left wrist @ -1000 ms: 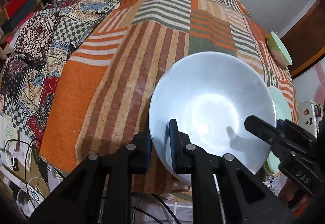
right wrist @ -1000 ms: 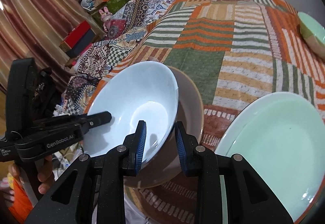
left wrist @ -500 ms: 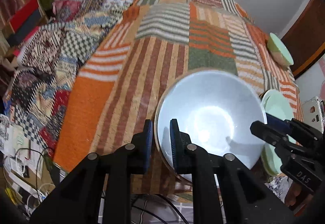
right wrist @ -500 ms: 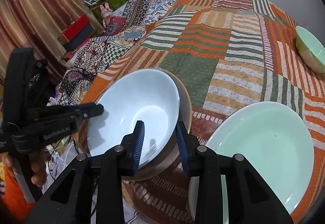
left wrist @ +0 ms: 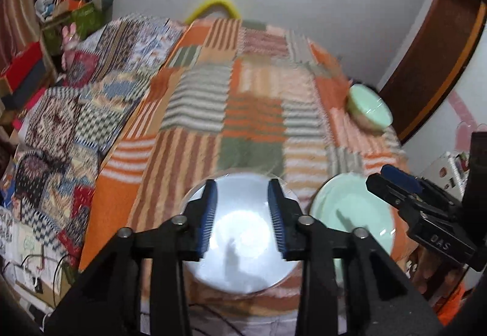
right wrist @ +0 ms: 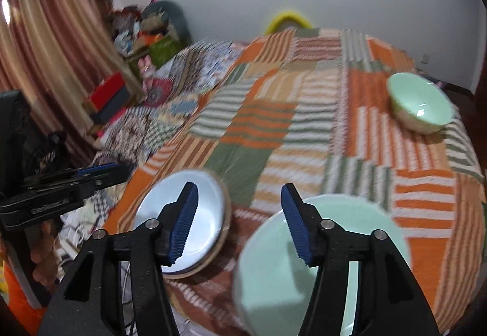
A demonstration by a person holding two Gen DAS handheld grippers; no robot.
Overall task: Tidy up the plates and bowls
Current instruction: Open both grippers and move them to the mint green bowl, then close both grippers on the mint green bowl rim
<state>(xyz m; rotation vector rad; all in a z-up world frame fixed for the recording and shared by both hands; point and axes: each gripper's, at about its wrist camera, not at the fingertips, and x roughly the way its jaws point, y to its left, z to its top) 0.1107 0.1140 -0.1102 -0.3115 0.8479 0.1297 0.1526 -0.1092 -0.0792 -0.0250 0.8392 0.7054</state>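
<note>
Both claws hang released: left claw [left wrist: 242,212] over the white bowl [left wrist: 240,244] nested in a tan bowl [right wrist: 223,232] on the bed [right wrist: 304,135], right claw [right wrist: 240,222] beside the plate [right wrist: 304,263]. Far green bowl [right wrist: 421,106] lies nearer the right claw.

A bed covered with a striped patchwork blanket [right wrist: 304,123] of orange, green and cream carries the dishes. Near its front edge sits a white bowl [left wrist: 243,232] nested inside a tan bowl [right wrist: 223,232]. Just beside that pair lies a pale green plate [left wrist: 350,214]. Well apart, toward the far right side, a green bowl [right wrist: 420,104] rests tilted on the blanket.
</note>
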